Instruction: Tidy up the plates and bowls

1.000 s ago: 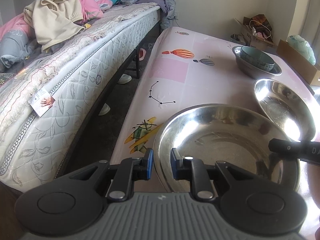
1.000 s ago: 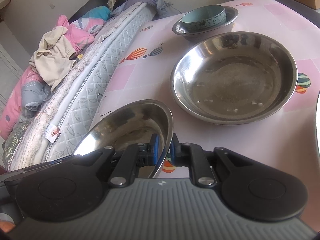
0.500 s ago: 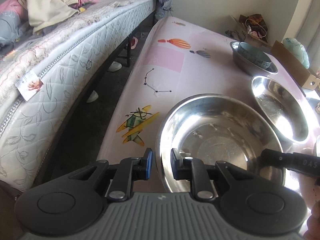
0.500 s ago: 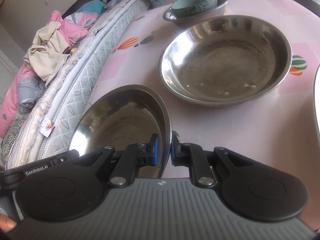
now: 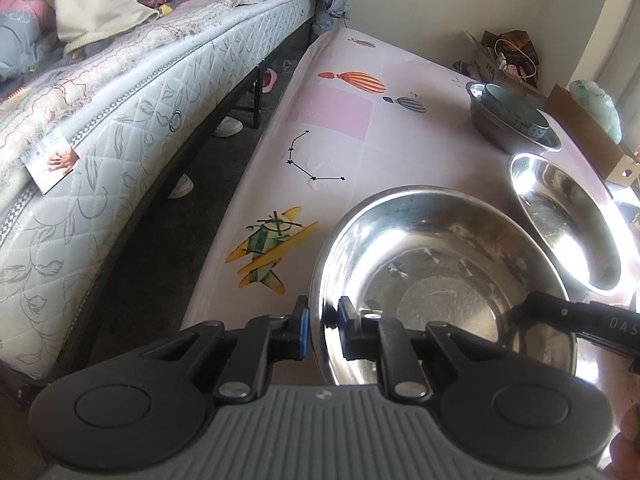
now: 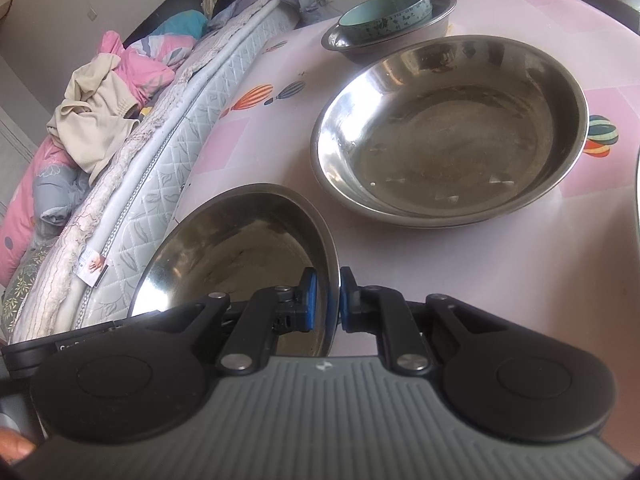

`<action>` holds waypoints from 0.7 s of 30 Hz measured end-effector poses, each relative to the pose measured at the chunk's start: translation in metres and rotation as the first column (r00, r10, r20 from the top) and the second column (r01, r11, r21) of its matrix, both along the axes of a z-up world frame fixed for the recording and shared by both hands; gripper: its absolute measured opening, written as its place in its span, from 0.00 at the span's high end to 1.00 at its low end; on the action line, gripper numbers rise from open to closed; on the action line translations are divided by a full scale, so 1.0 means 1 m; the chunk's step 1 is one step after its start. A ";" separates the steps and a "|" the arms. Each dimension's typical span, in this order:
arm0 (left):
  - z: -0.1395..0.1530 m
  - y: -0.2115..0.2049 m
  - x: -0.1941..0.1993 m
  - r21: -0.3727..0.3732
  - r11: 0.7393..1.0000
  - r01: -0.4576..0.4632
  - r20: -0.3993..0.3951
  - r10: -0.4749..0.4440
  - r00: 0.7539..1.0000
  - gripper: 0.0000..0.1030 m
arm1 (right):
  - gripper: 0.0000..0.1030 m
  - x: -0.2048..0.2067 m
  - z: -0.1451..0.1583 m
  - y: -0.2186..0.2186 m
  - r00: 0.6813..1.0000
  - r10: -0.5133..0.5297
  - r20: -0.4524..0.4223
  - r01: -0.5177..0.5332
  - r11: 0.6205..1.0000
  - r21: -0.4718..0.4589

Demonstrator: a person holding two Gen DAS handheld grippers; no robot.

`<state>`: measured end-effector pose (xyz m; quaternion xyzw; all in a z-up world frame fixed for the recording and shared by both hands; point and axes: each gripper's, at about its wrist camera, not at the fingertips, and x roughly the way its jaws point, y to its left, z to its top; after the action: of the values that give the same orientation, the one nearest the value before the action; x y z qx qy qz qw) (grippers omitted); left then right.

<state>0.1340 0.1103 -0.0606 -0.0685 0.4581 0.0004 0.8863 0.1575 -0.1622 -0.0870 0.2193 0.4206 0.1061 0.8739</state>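
Note:
A steel bowl is held above the pink table by both grippers. My left gripper is shut on its left rim. My right gripper is shut on its right rim; the same bowl shows in the right wrist view. A second, wider steel bowl sits on the table just beyond; it also shows in the left wrist view. Farther back a small steel bowl holds a teal ceramic bowl; in the left wrist view this pair is at the upper right.
The pink tablecloth covers the table. A bed with a quilted mattress and piled clothes runs along the left. Cardboard boxes stand past the table's far right. Shoes lie under the bed.
Both grippers have carried the held bowl forward, nearer to the wide steel bowl, which looks larger and closer in both views. Both grips are unchanged.

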 end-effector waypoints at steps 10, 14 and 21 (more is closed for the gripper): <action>0.004 -0.002 -0.002 0.023 1.000 -0.008 0.017 0.007 1.000 0.85 | 0.90 -0.001 0.004 0.002 1.000 -0.001 0.018 0.001 1.000 -0.016; 0.006 -0.002 -0.004 0.028 1.000 -0.012 0.027 0.012 1.000 0.85 | 0.90 -0.003 0.007 0.003 1.000 0.002 0.025 -0.002 1.000 -0.015; 0.010 -0.003 -0.008 0.037 0.999 -0.012 0.048 0.010 0.999 0.85 | 0.90 -0.005 0.009 0.004 0.999 0.006 0.032 -0.005 1.000 -0.018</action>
<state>0.1260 0.1074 -0.0502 -0.0544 0.4361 0.0121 0.8982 0.1527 -0.1583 -0.0779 0.2085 0.4083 0.1080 0.8821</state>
